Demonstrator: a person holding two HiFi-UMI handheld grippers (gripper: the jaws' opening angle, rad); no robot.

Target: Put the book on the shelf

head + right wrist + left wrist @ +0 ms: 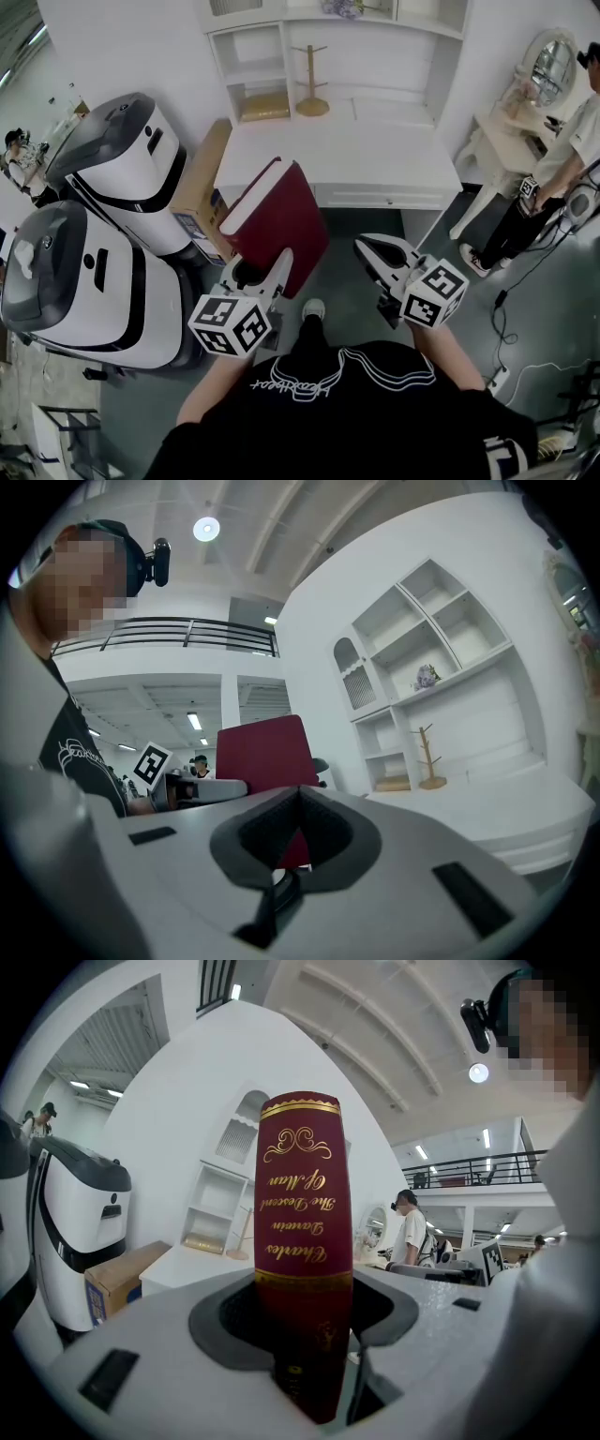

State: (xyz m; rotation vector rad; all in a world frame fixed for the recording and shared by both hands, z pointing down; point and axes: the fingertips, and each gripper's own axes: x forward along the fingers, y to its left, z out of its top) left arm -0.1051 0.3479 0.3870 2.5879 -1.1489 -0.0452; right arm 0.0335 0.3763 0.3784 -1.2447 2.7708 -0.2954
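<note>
Book point(277, 220) hangs in the air, pinched at its lower end by our left gripper point(262, 270), well short of the shelf point(283, 66); our right gripper point(380, 253) seems pressed together and empty. Carrying it over and placing it remain

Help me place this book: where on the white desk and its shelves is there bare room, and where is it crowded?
The desk top is bare from its front edge back to the wooden rack. The cubby above the tan object looks empty. Crowded: left of the desk, the cardboard box and two white machines.
</note>
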